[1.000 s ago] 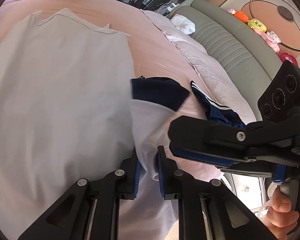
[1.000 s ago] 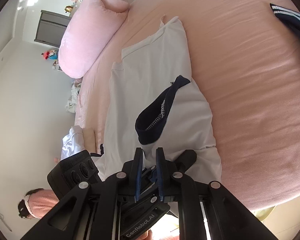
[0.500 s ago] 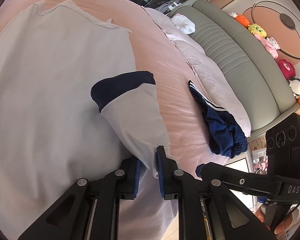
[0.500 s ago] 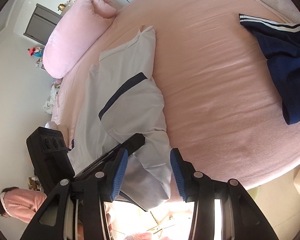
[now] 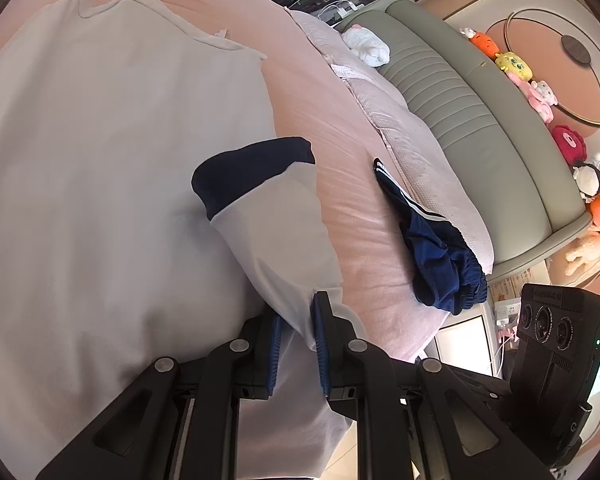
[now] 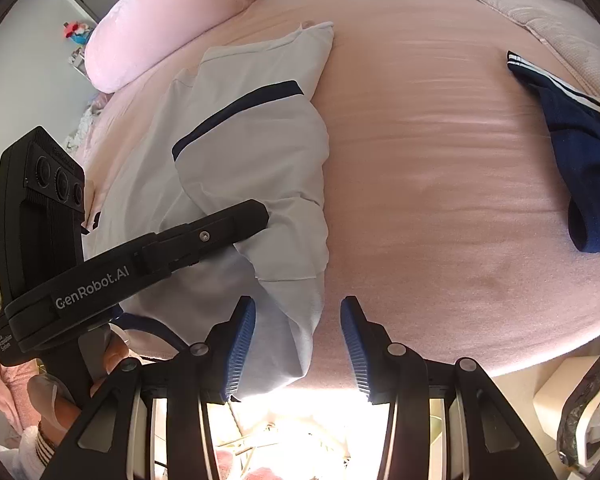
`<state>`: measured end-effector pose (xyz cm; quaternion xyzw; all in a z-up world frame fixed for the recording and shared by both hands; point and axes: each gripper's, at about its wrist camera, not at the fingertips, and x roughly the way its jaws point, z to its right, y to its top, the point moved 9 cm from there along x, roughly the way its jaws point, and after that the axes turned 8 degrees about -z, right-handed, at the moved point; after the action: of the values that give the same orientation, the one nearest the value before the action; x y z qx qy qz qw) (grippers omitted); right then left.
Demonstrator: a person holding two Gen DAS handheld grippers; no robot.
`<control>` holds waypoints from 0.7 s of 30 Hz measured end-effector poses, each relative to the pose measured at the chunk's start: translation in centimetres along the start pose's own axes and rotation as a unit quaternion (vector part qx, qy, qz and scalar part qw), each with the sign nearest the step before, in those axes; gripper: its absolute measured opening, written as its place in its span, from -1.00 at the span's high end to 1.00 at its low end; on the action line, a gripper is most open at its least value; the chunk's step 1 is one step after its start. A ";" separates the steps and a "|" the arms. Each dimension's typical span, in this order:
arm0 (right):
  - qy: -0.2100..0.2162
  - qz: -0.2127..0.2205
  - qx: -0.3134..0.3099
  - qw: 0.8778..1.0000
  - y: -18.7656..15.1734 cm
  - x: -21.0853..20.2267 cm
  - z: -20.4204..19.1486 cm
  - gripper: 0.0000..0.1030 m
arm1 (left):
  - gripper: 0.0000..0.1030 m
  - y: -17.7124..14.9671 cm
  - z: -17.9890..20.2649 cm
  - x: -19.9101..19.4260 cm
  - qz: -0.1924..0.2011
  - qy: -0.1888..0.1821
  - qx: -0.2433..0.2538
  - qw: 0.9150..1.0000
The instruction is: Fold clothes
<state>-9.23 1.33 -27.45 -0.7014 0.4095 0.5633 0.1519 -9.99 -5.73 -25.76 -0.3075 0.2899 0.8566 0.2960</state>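
A white shirt lies spread on the pink bed. One sleeve with a navy cuff is folded back over the shirt's body. My left gripper is shut on the shirt's edge at the base of that sleeve; its finger shows pressing into the cloth in the right wrist view. My right gripper stands open at the bed's near edge. The shirt's lower corner hangs between its fingers, and the pads do not press on it.
Navy shorts with white stripes lie crumpled on the bed to the right of the shirt. A pink pillow sits at the far end. A grey-green padded headboard with plush toys runs along the right. A hand grips the left handle.
The right gripper opened and let go of the navy-cuffed sleeve, then drew back to the bed's edge. The sleeve now rests flat on the shirt. The left gripper kept its hold.
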 end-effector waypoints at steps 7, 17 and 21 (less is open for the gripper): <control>-0.048 0.016 0.005 0.999 0.8 0.8 0.7 0.15 | 0.74 -0.1 -0.1 0.1 0.001 0.007 -0.005 1.000; -0.078 0.036 -0.006 0.996 2.2 1.7 0.3 0.21 | 0.74 -0.5 -0.3 0.4 -0.014 0.018 0.000 1.000; -0.069 0.042 0.001 0.997 2.1 2.1 -0.1 0.65 | 0.74 -0.6 -0.1 0.5 -0.021 0.024 0.007 0.999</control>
<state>-10.66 -0.86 -28.88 -0.6430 0.4277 0.6158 0.1561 -9.83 -5.19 -26.34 -0.3317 0.2960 0.8406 0.3094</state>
